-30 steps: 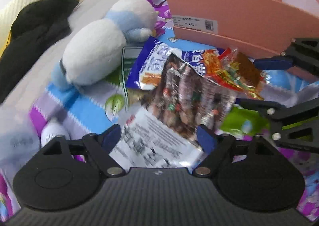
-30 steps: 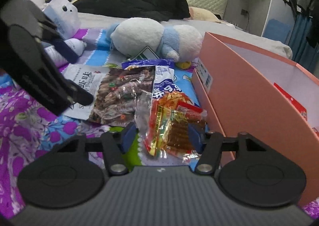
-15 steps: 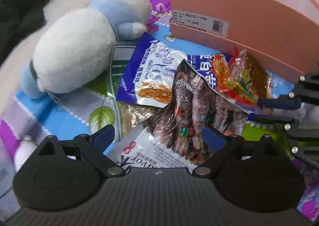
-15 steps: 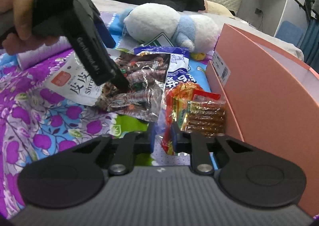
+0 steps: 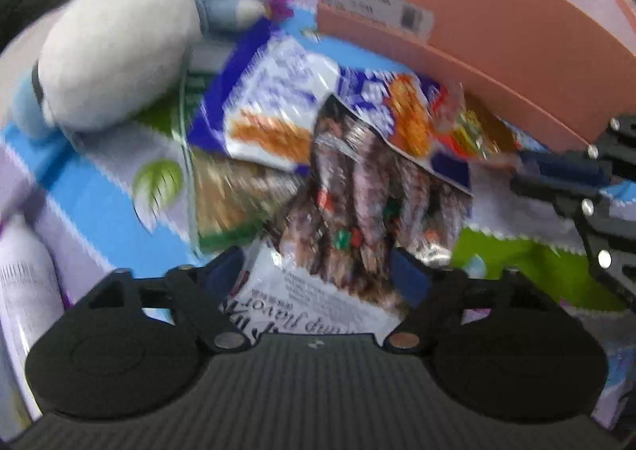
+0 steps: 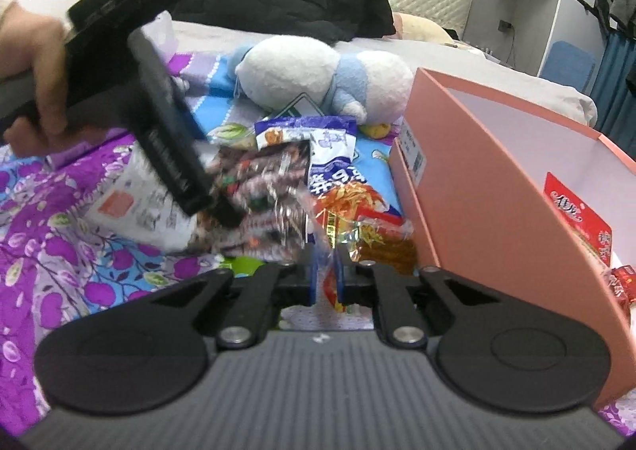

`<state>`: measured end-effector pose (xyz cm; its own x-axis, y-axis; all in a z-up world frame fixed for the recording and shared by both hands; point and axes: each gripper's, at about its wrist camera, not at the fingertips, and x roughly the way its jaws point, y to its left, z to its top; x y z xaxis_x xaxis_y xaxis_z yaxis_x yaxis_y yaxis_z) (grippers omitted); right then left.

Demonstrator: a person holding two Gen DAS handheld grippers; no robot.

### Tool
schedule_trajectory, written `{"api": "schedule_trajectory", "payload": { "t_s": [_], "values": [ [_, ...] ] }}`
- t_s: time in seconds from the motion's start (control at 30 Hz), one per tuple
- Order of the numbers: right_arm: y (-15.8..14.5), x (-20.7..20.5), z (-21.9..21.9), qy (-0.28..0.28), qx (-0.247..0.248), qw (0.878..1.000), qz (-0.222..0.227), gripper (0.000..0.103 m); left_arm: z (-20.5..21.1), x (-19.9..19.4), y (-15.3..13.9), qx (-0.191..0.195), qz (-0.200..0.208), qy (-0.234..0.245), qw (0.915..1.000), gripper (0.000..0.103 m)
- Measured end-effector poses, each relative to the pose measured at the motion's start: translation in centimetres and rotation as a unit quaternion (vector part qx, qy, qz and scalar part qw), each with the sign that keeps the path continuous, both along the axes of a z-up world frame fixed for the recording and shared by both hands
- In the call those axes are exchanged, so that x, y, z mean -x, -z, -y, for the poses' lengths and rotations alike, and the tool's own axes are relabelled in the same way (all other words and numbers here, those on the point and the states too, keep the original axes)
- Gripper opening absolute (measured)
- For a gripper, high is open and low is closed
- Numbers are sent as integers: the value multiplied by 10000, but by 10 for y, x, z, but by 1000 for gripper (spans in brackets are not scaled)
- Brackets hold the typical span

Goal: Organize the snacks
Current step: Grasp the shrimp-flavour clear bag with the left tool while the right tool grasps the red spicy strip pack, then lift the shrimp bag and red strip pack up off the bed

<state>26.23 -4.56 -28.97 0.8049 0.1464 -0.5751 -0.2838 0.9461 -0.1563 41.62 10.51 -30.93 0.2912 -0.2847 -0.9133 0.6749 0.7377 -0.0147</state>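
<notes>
A shrimp snack bag (image 5: 357, 191) lies on the flowered bedspread. It sits between the fingers of my left gripper (image 5: 318, 277), whose jaws are closing around its lower part; the pads do not visibly press on it. Seen from the right wrist, the left gripper (image 6: 226, 213) points steeply down onto this bag (image 6: 262, 179), held by a hand. My right gripper (image 6: 326, 271) is closing, its pads pinching the clear edge of a red-orange snack packet (image 6: 377, 239) beside the pink box (image 6: 477, 191). From the left wrist, the right gripper (image 5: 528, 173) reaches in from the right.
A blue-white snack bag (image 5: 278, 100) and a green packet (image 5: 222, 191) lie under the shrimp bag. A white-blue plush toy (image 5: 119, 44) rests behind them. The pink box holds a red packet (image 6: 576, 211). A white bottle (image 5: 24, 283) lies at left; black clothes (image 6: 318, 4) are piled near the headboard.
My right gripper went from open around the red-orange packet to pinched on its clear edge. My left gripper tilted down over the shrimp bag and its fingers drew closer together.
</notes>
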Motion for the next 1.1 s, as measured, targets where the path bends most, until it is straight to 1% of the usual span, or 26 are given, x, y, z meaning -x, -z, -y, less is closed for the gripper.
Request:
{"api": "schedule_trajectory", "payload": {
  "t_s": [0.1, 0.17, 0.23, 0.27, 0.33, 0.37, 0.43, 0.47, 0.57, 0.63, 0.67, 0.8, 0.93, 1.0, 1.03, 1.07, 1.1],
  "values": [
    [-3, 2, 4, -38, -94, 9999, -41, 11, 4, 20, -1, -86, -41, -70, 9999, 68],
    [-4, 4, 6, -75, -132, 9999, -72, 11, 3, 30, -4, -58, -76, -269, 9996, 62],
    [-6, 7, 8, -102, -155, 9998, -77, 11, -1, 37, -7, 15, -153, -527, 9985, 51],
    [-7, 9, 10, -124, -174, 9997, -86, 11, -5, 41, -10, 68, -213, -665, 9975, 48],
    [-10, 12, 11, -163, -196, 9996, -79, 11, -10, 48, -15, 222, -336, -963, 9945, 40],
    [-12, 14, 12, -182, -204, 9996, -70, 11, -11, 50, -15, 296, -476, -1198, 9912, 39],
    [-14, 17, 15, -215, -219, 9995, -54, 11, -15, 60, -22, 430, -705, -1489, 9854, 34],
    [-16, 19, 16, -236, -218, 9995, -34, 11, -17, 66, -26, 546, -802, -1616, 9821, 33],
    [-20, 23, 19, -320, -253, 9992, -59, 10, -23, 85, -36, 926, -1104, -2113, 9667, 31],
    [-23, 27, 21, -375, -270, 9989, -88, 10, -22, 97, -41, 1034, -1141, -2356, 9596, 30],
    [-24, 29, 21, -404, -265, 9988, -101, 10, -23, 105, -43, 1112, -1171, -2501, 9547, 30],
    [-28, 42, 23, -600, -241, 9978, -149, 10, -31, 134, -48, 1302, -1112, -2984, 9390, 29],
    [-32, 59, 23, -897, -198, 9955, -243, 10, -47, 165, -46, 1562, -1067, -3511, 9170, 27],
    [-33, 70, 23, -1063, -164, 9938, -289, 10, -51, 181, -43, 1520, -935, -3669, 9130, 26],
    [-34, 76, 22, -1155, -146, 9927, -321, 10, -53, 189, -41, 1566, -951, -3770, 9079, 26],
    [-34, 81, 22, -1240, -135, 9915, -367, 10, -58, 198, -39, 1657, -1024, -3906, 8997, 26],
    [-33, 85, 22, -1317, -132, 9903, -421, 10, -61, 207, -37, 1711, -1067, -4004, 8939, 25]
  ]
}}
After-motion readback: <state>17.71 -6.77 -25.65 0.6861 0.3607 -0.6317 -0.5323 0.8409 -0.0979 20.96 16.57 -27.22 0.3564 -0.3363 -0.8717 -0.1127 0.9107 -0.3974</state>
